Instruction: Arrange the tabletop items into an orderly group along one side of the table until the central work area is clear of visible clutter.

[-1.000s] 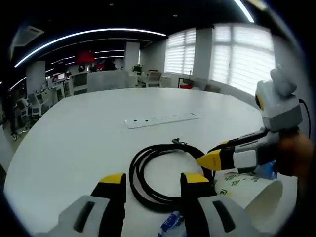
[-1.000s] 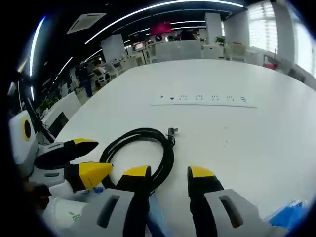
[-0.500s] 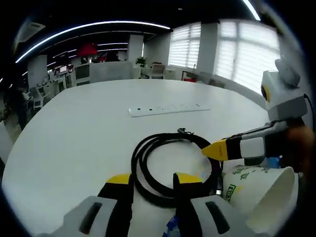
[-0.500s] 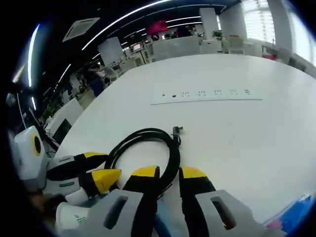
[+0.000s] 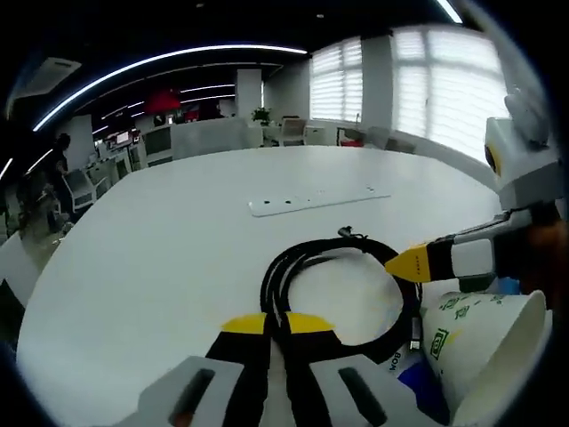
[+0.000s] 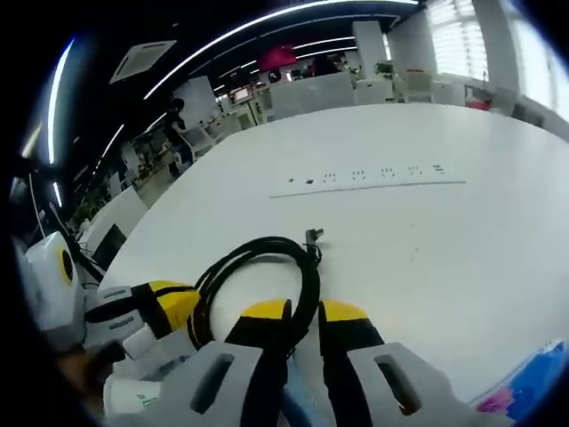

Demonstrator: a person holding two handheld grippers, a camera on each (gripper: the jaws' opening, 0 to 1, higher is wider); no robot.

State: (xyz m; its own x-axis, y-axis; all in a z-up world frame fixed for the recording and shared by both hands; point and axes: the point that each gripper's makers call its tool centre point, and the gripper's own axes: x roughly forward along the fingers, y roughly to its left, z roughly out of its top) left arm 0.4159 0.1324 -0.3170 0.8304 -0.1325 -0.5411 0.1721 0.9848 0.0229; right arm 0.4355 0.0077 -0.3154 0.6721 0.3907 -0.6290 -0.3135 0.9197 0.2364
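Gripping the coiled cable [image 5: 342,289] near the tabletop's near edge, your left gripper [image 5: 276,324] has its jaws shut on the left of the loop, and your right gripper [image 6: 305,310] pinches the right strand. Lift both together (so the coil stays round), clear of the paper cup [image 5: 484,342], and keep away from the power strip [image 6: 366,178] mid-table.

Open-plan office around a big white table [image 5: 160,240].
Slatted window blinds [image 5: 418,84] glow at two o'clock; curved ceiling light strips [image 6: 267,18] run overhead, with desks and chairs [image 6: 311,89] at twelve o'clock and a red sign [image 5: 162,99] beyond.
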